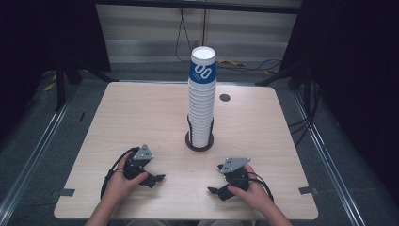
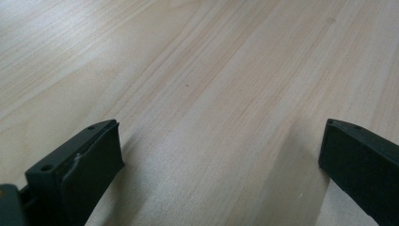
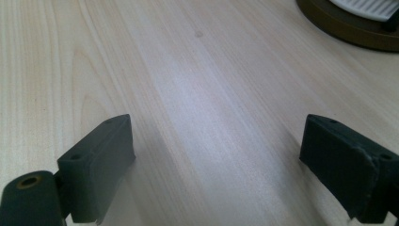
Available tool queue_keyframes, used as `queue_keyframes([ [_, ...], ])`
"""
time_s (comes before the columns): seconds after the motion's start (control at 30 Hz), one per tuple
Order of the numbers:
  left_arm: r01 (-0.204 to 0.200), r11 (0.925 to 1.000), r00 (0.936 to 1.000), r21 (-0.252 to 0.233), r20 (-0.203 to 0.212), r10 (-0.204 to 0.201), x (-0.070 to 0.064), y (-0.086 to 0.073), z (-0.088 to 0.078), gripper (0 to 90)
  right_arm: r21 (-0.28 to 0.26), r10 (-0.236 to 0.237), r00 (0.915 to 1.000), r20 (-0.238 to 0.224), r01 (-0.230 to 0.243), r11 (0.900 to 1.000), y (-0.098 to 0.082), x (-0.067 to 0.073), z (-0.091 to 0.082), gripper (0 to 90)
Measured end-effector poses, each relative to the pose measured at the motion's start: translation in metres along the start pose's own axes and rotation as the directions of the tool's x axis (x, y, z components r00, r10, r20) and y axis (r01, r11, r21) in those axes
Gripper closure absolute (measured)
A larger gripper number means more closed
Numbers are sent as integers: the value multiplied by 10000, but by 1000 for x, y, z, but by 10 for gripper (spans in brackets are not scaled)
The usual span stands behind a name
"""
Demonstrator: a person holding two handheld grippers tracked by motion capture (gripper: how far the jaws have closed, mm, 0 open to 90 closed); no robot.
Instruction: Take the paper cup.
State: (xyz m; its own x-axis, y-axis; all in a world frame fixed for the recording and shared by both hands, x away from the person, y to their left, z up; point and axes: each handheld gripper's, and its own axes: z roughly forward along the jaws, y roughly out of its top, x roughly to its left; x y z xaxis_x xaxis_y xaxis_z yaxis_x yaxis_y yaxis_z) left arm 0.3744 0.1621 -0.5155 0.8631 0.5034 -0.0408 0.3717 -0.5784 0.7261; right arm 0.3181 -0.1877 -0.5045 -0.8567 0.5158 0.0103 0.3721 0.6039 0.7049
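A pale wood-grain table carries, at its centre toward the far side, a tall stack of white paper cups standing upright, its long axis vertical and the open mouth of the top cup facing up. The top cup wears a blue band printed with two white ring-like marks that read as "00"; no other writing is legible. The stack sits in a dark round holder whose thin black uprights rise beside the lowest cups; the holder's brown rim appears at the far right of the right gripper view. A small dark round disc lies on the table right of the stack. At the near edge, the left gripper and right gripper rest low on the table, well apart from the stack, their tips turned toward each other. Both grippers' jaws stand wide apart over bare wood, with nothing between them.
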Motion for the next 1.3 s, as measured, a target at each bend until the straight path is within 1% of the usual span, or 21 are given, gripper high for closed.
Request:
queue_keyframes([
  [0.37,-5,9999,10000,121,-59,6,0,0,-1,0,-7,52,9999,119,-52,10000,0,-1,0,94],
  [0.43,77,9999,9998,100,-191,-75,-2,-1,-2,0,-6,85,9999,113,-85,10000,0,-1,0,94],
  [0.47,231,9997,9995,38,-228,-230,-3,-1,-2,1,-21,29,9999,110,-28,10000,0,-1,0,96],
  [0.5,181,9993,9995,324,-262,-173,-3,-1,-4,1,-20,47,9999,96,-47,10000,0,-2,0,96],
  [0.57,244,9988,9994,429,-257,-234,-4,0,-6,5,-17,61,9999,111,-61,10000,0,-2,0,96],
  [0.63,280,9987,9990,433,-371,-264,-4,3,-9,49,25,143,9997,222,-143,9999,-1,-2,-1,102],
  [0.7,430,9987,9989,260,-180,-425,-4,6,-12,84,170,261,9996,129,-263,9995,0,-4,-5,131],
  [0.73,673,9977,9977,9,49,-673,-2,11,-18,84,134,659,9978,-118,-658,9977,0,-8,-9,129],
  [0.77,673,9977,9977,9,49,-673,-2,11,-18,84,134,659,9978,-118,-658,9977,0,-8,-9,129],
  [0.8,804,9964,9966,-276,193,-798,-1,16,-23,84,-145,880,9961,-84,-881,9960,3,-11,-16,129],
  [0.87,887,9952,9959,-417,209,-879,-1,21,-27,86,-123,833,9965,74,-833,9965,8,-12,-21,129],
  [0.9,649,9971,9977,-396,221,-640,0,22,-29,86,-189,793,9967,179,-789,9967,10,-13,-23,130],
  [0.93,649,9971,9977,-396,221,-640,0,22,-29,86,-189,793,9967,179,-789,9967,10,-13,-23,130],
  [0.97,783,9956,9964,-519,367,-765,-2,24,-29,86,-300,807,9965,196,-801,9963,13,-14,-24,130],
  [1.03,578,9977,9977,-359,373,-565,-4,28,-30,88,-325,776,9969,106,-772,9965,20,-16,-27,131],
  [1.07,622,9973,9973,-395,425,-605,-5,30,-29,89,-409,670,9974,263,-659,9970,26,-18,-30,131],
  [1.1,616,9971,9970,-454,499,-593,-6,34,-29,89,-472,666,9975,227,-654,9967,29,-19,-32,131],
  [1.13,682,9962,9959,-550,636,-647,-6,36,-28,89,-571,820,9966,44,-816,9950,32,-21,-34,131],
  [1.2,697,9961,9953,-544,709,-658,-6,39,-27,89,-666,910,9958,-92,-914,9936,35,-23,-35,131],
  [1.23,716,9950,9945,-693,820,-658,-6,42,-26,89,-692,967,9952,-146,-975,9928,38,-25,-36,131],
  [1.3,793,9944,9926,-694,981,-723,-6,46,-25,91,-556,749,9971,130,-740,9957,44,-28,-39,131],
])
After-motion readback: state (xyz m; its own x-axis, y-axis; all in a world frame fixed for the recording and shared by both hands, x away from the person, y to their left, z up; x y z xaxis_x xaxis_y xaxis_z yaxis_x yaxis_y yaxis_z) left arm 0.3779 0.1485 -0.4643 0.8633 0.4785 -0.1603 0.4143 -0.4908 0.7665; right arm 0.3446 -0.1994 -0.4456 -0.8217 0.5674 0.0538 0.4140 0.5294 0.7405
